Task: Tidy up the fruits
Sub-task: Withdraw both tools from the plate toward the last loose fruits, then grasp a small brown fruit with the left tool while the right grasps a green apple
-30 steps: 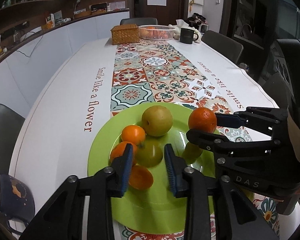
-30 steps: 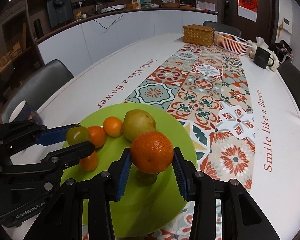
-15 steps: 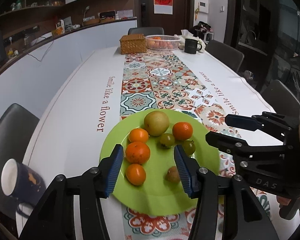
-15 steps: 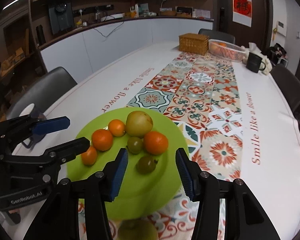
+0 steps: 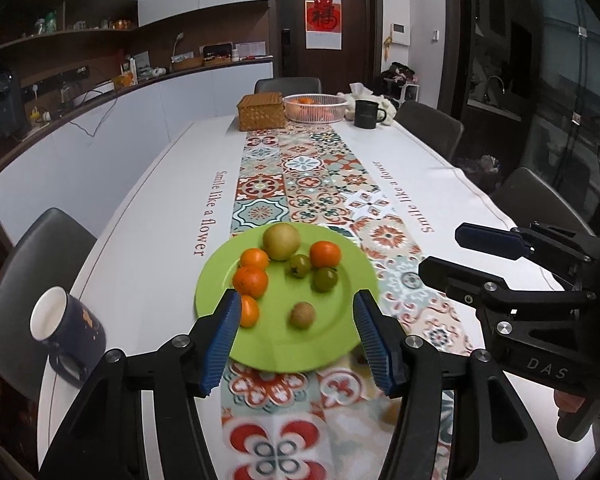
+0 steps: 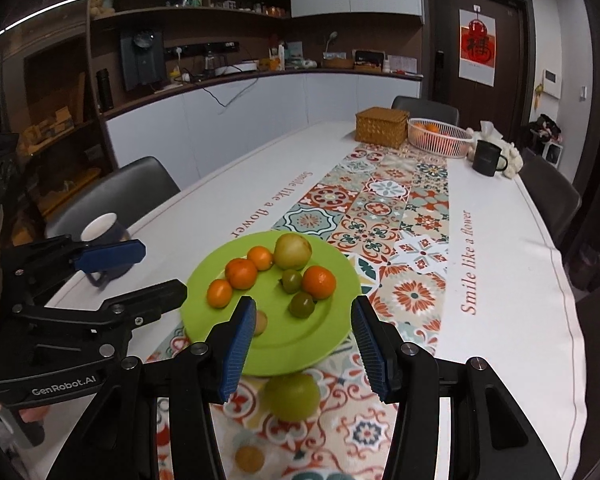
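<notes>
- The left tool [image 5: 296, 332] is seen released at the bottom centre of its view; its jaws have just been opening, with nothing pressed between them.
- The right tool [image 6: 303, 338] is likewise released and empty.
- A green plate [image 5: 340, 344] on the desk [image 5: 156, 216] fills mid-frame, carrying oranges, a pear [image 5: 281, 241] and small greenish fruits.
- A green fruit [image 6: 293, 396], possibly an apple, lies blurred below the plate in the right view.
- A dark mug [image 5: 68, 330] stands at lower left.
</notes>
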Action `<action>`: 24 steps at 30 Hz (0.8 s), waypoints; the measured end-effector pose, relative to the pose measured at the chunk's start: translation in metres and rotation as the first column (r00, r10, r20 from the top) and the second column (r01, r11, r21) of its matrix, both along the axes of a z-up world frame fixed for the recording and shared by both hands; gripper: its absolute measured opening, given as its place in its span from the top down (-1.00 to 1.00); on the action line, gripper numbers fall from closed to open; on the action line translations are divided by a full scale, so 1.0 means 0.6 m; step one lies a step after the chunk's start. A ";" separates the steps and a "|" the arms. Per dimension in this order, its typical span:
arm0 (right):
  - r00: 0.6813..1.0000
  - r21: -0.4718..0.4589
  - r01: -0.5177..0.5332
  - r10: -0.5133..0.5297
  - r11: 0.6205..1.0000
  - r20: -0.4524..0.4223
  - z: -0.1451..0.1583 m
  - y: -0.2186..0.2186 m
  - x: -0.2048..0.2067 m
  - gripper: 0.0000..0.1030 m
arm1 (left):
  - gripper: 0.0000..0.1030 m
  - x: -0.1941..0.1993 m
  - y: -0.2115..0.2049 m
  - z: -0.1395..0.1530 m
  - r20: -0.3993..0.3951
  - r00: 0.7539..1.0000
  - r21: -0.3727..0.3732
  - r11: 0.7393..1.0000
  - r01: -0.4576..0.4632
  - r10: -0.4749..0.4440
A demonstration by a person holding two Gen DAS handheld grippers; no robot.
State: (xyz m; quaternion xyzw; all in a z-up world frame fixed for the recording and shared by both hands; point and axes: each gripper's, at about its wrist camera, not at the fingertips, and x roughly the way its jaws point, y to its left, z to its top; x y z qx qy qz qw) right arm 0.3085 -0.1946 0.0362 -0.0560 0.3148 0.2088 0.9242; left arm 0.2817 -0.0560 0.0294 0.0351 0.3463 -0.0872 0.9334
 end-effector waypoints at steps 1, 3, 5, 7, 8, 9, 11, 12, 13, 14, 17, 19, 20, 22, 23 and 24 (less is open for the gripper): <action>1.000 -0.001 0.000 0.000 1.000 0.003 0.002 -0.004 -0.009 0.02 | -0.12 -0.010 -0.005 0.000 -0.002 1.000 -0.005 1.000 0.008 -0.008; 1.000 -0.003 -0.001 0.001 1.000 0.006 0.002 -0.011 -0.022 0.02 | -0.12 -0.025 -0.013 -0.003 -0.007 1.000 -0.007 1.000 0.013 -0.013; 1.000 -0.010 -0.001 0.001 1.000 0.004 -0.001 -0.018 -0.035 0.02 | -0.12 -0.036 -0.022 -0.007 -0.010 1.000 -0.006 1.000 0.022 -0.022; 1.000 -0.019 -0.002 0.002 1.000 -0.003 -0.008 -0.026 -0.047 0.02 | -0.12 -0.049 -0.033 -0.015 -0.014 0.999 0.002 1.000 0.031 -0.031; 1.000 -0.024 -0.002 0.002 1.000 -0.008 -0.013 -0.029 -0.053 0.02 | -0.12 -0.054 -0.038 -0.020 -0.019 0.999 0.002 0.999 0.037 -0.037; 1.000 -0.029 -0.001 0.001 1.000 -0.014 -0.018 -0.033 -0.058 0.02 | -0.12 -0.058 -0.042 -0.026 -0.028 0.999 -0.001 0.999 0.046 -0.046; 1.000 -0.038 -0.001 0.000 0.999 -0.029 -0.028 -0.041 -0.069 0.02 | -0.12 -0.067 -0.053 -0.038 -0.045 0.997 -0.004 0.998 0.066 -0.067; 0.999 -0.041 -0.001 0.000 0.999 -0.036 -0.034 -0.045 -0.074 0.02 | -0.12 -0.072 -0.060 -0.046 -0.054 0.995 -0.002 0.997 0.079 -0.079; 0.999 -0.047 0.000 -0.002 0.999 -0.044 -0.041 -0.049 -0.078 0.02 | -0.12 -0.074 -0.065 -0.051 -0.059 0.994 -0.001 0.996 0.088 -0.088; 0.999 -0.050 0.001 -0.004 0.999 -0.049 -0.045 -0.053 -0.081 0.02 | -0.12 -0.076 -0.070 -0.058 -0.065 0.993 -0.001 0.995 0.098 -0.098; 0.997 -0.056 0.007 -0.011 0.998 -0.078 -0.066 -0.064 -0.089 0.02 | -0.12 -0.084 -0.083 -0.082 -0.094 0.988 -0.001 0.993 0.120 -0.120; 0.995 -0.058 0.015 -0.020 0.998 -0.097 -0.079 -0.071 -0.093 0.02 | -0.12 -0.084 -0.092 -0.098 -0.116 0.984 0.003 0.991 0.134 -0.133; 0.994 -0.059 0.018 -0.024 0.998 -0.106 -0.086 -0.073 -0.095 0.02 | -0.12 -0.085 -0.095 -0.107 -0.128 0.982 -0.001 0.990 0.142 -0.141; 0.992 -0.062 0.025 -0.032 0.998 -0.126 -0.102 -0.080 -0.099 0.02 | -0.12 -0.084 -0.103 -0.125 -0.154 0.976 -0.006 0.988 0.153 -0.153; 0.990 -0.066 0.027 -0.036 0.997 -0.135 -0.108 -0.082 -0.100 0.02 | -0.12 -0.084 -0.105 -0.132 -0.165 0.974 -0.009 0.987 0.158 -0.157; 0.989 -0.069 0.028 -0.038 0.997 -0.144 -0.114 -0.084 -0.101 0.02 | -0.12 -0.082 -0.107 -0.140 -0.180 0.970 -0.013 0.987 0.163 -0.163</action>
